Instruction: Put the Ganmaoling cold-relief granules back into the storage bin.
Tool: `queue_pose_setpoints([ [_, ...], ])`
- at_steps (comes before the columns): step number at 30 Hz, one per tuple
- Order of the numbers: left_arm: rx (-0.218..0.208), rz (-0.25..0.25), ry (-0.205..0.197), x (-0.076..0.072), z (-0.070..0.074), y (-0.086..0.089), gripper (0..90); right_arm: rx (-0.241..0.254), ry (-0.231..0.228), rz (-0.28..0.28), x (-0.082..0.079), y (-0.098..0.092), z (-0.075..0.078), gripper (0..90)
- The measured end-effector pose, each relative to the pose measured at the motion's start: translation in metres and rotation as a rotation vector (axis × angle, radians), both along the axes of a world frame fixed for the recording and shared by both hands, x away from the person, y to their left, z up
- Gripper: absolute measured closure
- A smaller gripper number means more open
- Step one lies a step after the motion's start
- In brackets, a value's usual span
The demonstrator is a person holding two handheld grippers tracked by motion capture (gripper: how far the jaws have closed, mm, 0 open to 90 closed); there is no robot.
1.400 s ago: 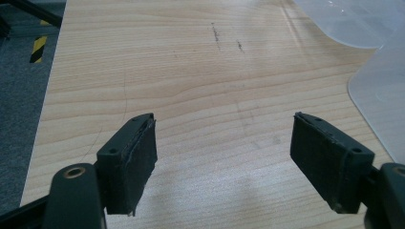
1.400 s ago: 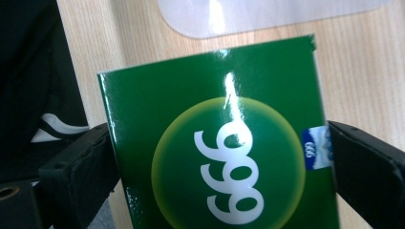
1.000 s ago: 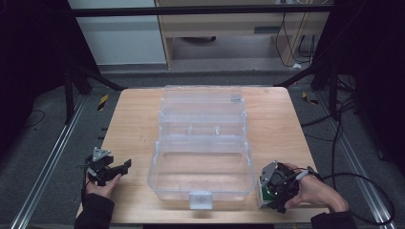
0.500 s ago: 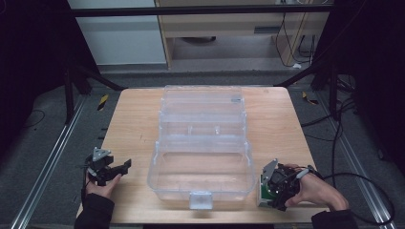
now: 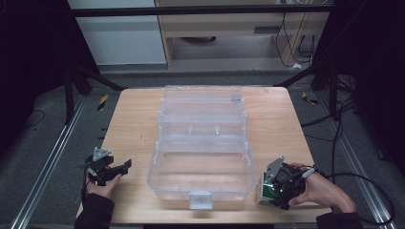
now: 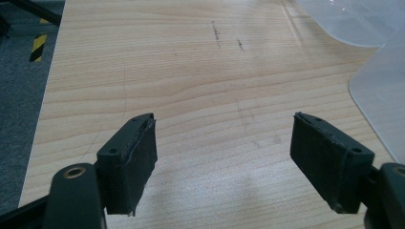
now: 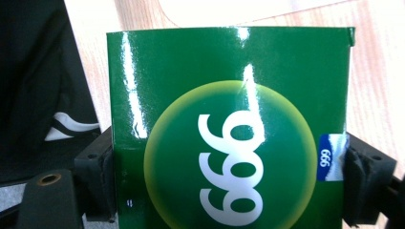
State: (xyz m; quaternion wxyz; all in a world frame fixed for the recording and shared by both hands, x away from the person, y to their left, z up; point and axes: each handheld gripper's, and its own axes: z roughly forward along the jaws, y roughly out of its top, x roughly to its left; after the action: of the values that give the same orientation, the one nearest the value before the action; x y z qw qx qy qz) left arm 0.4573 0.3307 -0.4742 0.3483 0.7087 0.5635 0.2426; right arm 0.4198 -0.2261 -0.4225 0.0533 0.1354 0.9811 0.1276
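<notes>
Dim, dark surroundings in the high view, wooden table [image 5: 133, 124] evenly lit from above; soft shadows under the left gripper's jaws; white glare streaks on the glossy green box [image 7: 229, 129]; sharp focus, blown-out highlight at the right gripper view's top

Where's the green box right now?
The green box sits clamped in the right gripper at the table's near right corner, just right of the clear plastic case.

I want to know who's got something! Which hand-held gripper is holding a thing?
The right hand-held gripper: it is shut on a green box. The left hand-held gripper is open over bare table.
</notes>
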Motion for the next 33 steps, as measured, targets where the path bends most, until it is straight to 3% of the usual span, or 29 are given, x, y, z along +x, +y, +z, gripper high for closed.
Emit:
queue_pose_setpoints([
  [9, 0.000, 0.001, 0.000, 0.000, 0.000, 0.000, 23.5, 0.034, -0.032, -0.012, -0.005, -0.004, 0.026, 16.2],
  [33, 0.002, 0.001, -0.001, 0.000, 0.000, 0.001, 23.5, 0.046, -0.072, -0.002, -0.011, -0.001, 0.079, 16.1],
])
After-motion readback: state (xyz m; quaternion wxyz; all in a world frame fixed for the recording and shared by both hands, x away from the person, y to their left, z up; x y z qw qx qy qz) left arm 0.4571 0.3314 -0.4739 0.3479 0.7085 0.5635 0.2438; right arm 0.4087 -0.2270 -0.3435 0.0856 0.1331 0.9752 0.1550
